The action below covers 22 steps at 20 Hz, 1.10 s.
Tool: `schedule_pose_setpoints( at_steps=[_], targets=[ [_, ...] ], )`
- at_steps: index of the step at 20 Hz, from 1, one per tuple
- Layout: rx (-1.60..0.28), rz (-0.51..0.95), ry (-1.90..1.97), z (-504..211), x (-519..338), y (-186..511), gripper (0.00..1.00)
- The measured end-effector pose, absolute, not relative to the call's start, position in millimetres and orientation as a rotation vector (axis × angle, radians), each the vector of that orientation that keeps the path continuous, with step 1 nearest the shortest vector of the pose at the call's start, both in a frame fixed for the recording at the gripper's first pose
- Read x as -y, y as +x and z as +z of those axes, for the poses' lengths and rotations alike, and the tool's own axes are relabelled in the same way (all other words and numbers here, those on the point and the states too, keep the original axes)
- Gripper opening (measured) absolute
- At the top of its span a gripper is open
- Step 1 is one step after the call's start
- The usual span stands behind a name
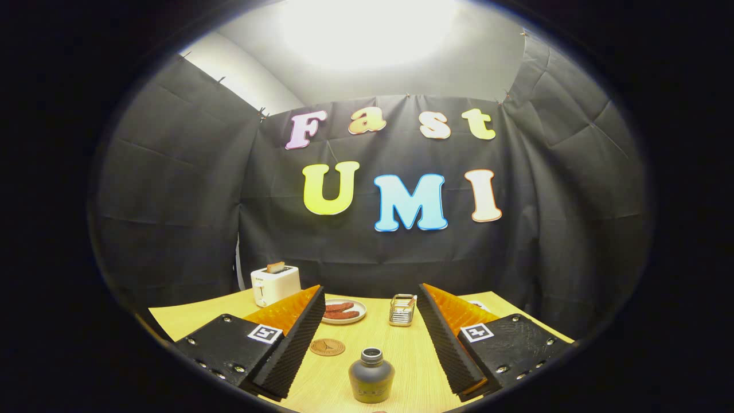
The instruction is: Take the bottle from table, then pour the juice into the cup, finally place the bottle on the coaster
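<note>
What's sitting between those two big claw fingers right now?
In the gripper view, the dark bottle stands upright on the table between the open gripper's fingers, touching neither. The round coaster lies just beside the left finger.

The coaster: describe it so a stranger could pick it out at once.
On the yellow wooden table, look just ahead of the open tool, beside its left finger. The coaster lies flat there, nearer than the plate of sausages and left of the dark bottle. It alone is a thin brown disc.
</note>
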<state>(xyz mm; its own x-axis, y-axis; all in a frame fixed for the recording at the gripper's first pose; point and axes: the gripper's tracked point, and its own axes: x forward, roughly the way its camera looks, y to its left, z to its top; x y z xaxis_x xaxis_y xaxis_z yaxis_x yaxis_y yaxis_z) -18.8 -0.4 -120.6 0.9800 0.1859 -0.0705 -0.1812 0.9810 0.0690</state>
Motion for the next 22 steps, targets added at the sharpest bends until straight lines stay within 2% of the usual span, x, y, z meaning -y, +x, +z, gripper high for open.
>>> schedule_pose_setpoints(
  at_steps=[7,22],
  targets=[
    [-0.194,0.244,0.06,-185,-4,-20,0.98],
    [-0.363,0.301,0.052,-276,-11,-19,0.98]
  ],
)
